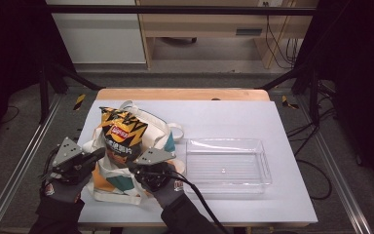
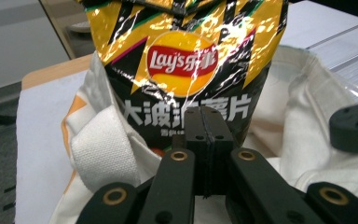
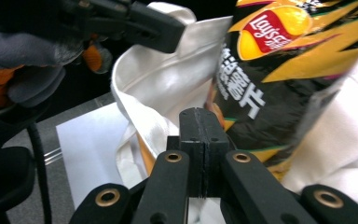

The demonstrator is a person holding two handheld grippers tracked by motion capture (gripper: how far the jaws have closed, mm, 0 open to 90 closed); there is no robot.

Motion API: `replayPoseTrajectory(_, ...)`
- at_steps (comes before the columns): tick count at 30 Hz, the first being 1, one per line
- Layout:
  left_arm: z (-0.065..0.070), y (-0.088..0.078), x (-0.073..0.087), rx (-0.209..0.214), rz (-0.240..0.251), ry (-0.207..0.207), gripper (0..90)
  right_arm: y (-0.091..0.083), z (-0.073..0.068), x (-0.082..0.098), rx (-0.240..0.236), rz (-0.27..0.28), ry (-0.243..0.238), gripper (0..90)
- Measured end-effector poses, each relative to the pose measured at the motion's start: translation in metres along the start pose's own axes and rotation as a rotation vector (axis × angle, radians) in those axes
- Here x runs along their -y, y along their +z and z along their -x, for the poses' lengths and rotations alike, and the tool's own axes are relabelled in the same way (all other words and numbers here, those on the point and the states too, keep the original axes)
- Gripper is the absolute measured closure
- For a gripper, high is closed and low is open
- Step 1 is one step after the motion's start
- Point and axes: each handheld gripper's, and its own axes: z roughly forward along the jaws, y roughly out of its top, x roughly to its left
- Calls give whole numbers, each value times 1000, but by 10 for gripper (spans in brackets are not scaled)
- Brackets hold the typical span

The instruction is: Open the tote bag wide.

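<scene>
A black and yellow Lay's chip bag (image 1: 121,136) (image 2: 182,60) (image 3: 279,70) stands upright in the mouth of a white tote bag (image 1: 117,187) (image 2: 298,107) (image 3: 163,79) with orange and teal patches. My left gripper (image 1: 100,153) (image 2: 205,116) (image 3: 163,32) is at the tote's left rim, its jaws pressed together with the white cloth running into them. At the right rim sits my right gripper (image 1: 132,168) (image 3: 199,116) (image 2: 354,126), also shut, where the rim's hem meets its jaws. The tote's mouth is spread between the two.
A clear plastic tray (image 1: 263,165) (image 2: 354,70) lies to the right of the tote on the white tabletop (image 1: 233,122). A loose white strap (image 2: 102,154) hangs at the tote's left side. Black frame posts stand beyond the table's far corners.
</scene>
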Motion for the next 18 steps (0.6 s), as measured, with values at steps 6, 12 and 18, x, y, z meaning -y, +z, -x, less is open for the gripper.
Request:
replayPoseTrajectory(6,-8,0,11,-2,-25,-33,896,-6,10,5,36,-3,20,898)
replayPoseTrajectory(12,-10,3,19,-5,-53,-40,896,-9,15,10,75,-15,12,897)
replayPoseTrajectory(18,-7,6,25,7,-76,-33,896,-7,20,16,94,-30,27,896)
